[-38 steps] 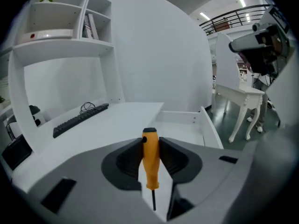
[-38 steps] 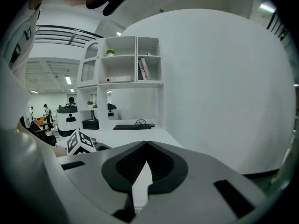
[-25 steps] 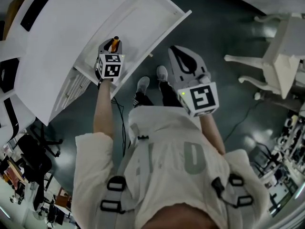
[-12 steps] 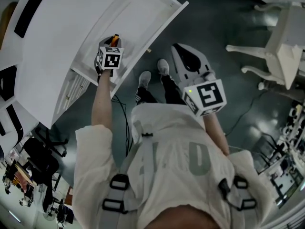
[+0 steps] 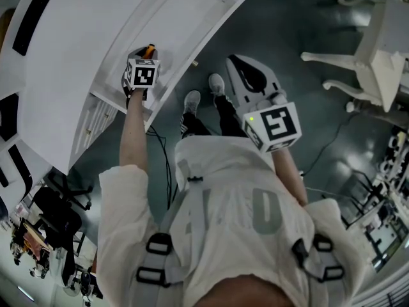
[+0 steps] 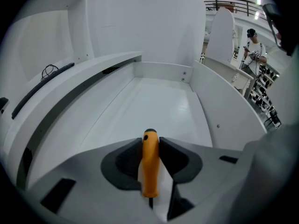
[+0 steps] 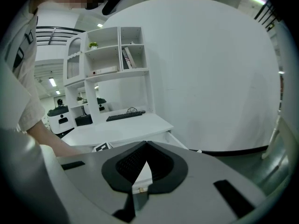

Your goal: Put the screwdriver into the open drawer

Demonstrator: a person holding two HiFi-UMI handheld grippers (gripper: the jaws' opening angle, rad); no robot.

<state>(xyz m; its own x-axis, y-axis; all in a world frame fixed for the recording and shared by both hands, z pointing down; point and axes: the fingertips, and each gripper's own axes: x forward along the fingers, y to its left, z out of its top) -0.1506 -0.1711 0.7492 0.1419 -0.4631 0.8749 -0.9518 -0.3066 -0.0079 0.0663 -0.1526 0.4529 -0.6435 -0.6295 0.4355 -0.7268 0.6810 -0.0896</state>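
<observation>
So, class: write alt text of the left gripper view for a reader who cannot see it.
The left gripper grips an orange-handled screwdriver between its jaws, above an open white drawer. A person stands far off at upper right.

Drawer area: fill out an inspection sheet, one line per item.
Surface: white desk, with a keyboard on it.
Job's things: drawer pulled open; orange-handled screwdriver not yet laid in it.
Clutter: nothing seen inside the drawer.
Grippers: left gripper at the drawer's front, jaws shut on the screwdriver handle; right gripper off to the side, jaws shut and empty.
Cables: one black cable by the person's left arm below the drawer front; another across the floor.
Surroundings: dark floor, white chair, shelf unit.
</observation>
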